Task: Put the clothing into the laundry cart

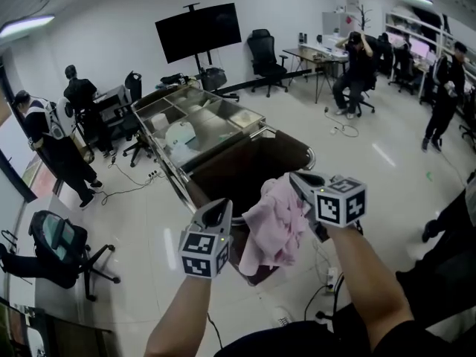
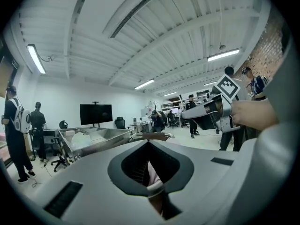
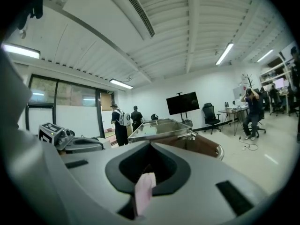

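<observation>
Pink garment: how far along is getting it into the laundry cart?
Done: the pink garment is off the floor, pinched by the left gripper and the right gripper, both with jaws shut on the fabric. In hand: it hangs between them at the near end of the laundry cart. Left: lower it into the dark bag and release. Whether clothing already lies in that bag cannot be told.

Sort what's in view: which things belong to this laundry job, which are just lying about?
Job: pink garment, laundry cart, left hand-held gripper and right hand-held gripper, both shut on it.
Lying about: television, office chair, desk, backpack.
</observation>
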### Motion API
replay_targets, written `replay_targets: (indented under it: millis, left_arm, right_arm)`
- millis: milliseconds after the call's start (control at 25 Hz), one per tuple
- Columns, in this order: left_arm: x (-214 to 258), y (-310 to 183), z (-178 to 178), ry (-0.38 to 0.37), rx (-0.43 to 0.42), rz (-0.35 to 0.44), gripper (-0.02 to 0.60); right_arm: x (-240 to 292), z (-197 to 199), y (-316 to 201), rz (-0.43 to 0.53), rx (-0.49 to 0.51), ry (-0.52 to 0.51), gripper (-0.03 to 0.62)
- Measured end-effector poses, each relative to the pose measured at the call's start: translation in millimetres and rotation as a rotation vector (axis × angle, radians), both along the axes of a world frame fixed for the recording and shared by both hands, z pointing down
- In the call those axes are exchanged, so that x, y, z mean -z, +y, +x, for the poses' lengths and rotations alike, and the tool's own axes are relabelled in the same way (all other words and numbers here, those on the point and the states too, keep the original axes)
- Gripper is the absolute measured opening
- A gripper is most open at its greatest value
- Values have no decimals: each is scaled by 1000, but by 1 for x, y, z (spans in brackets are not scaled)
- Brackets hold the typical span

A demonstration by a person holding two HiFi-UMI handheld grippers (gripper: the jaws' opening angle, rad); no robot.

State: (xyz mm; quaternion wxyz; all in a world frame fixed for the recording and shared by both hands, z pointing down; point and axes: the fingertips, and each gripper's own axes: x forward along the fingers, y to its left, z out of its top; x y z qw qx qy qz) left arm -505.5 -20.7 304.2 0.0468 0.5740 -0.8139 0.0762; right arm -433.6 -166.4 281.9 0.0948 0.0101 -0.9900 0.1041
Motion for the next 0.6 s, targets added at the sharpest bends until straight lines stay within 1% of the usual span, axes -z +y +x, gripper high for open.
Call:
replay_targets:
  millis: [120,280,400,600]
  left_arm:
    - [-12,18,17,9,-38,-2,0]
    - [-36,38,42,70,-83,-11,0]
    - [-55,47,55,100,-101,-26,0]
    - [-83,63,77,122,-115,-73,0]
  right_arm:
    - [-19,30,20,-7,-47,11,3]
    - [-48,71,49,-33,-105,28,3]
    - [-69,91,66,-56,-123,51,3]
    - [-98,117,87,-99,-134,88,3]
